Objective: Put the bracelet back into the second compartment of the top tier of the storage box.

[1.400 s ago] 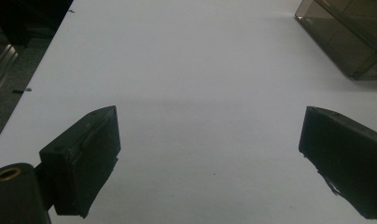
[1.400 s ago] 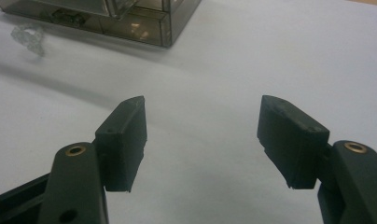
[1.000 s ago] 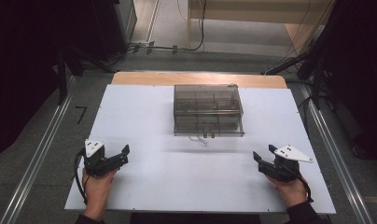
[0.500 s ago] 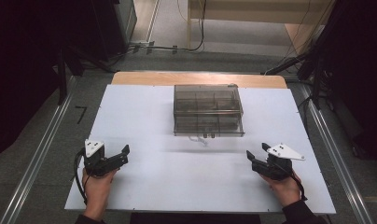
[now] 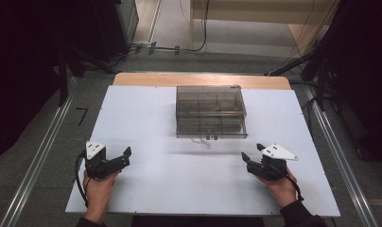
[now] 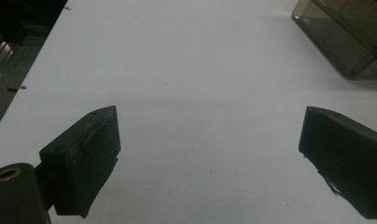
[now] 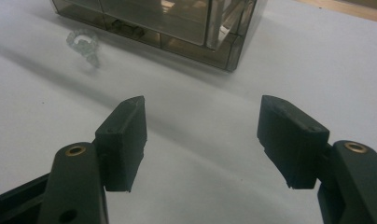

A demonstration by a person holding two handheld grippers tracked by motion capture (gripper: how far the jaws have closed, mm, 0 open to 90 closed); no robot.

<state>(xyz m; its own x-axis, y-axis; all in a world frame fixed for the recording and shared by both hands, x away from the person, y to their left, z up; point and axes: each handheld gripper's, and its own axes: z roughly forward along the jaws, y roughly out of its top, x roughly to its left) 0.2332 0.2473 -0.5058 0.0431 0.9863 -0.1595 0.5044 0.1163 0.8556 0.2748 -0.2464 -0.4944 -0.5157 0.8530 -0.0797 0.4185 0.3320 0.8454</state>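
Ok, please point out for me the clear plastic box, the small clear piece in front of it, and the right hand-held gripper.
clear plastic box (image 5: 211, 111), high view, on its lid.
small clear piece (image 7: 85, 45), right gripper view, on its middle.
right hand-held gripper (image 5: 248, 155), high view, midway between its open fingertips.

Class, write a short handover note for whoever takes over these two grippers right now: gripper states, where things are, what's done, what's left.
Left gripper: open, holding nothing, over the white table near its front left.
Right gripper: open, holding nothing, front right, aimed at the box.
Smoky clear compartment box: centre-back of the table, untouched.
Small clear piece: lies on the table just in front of the box.
Done: nothing yet.
Left: probably reach in and handle the box or the piece.
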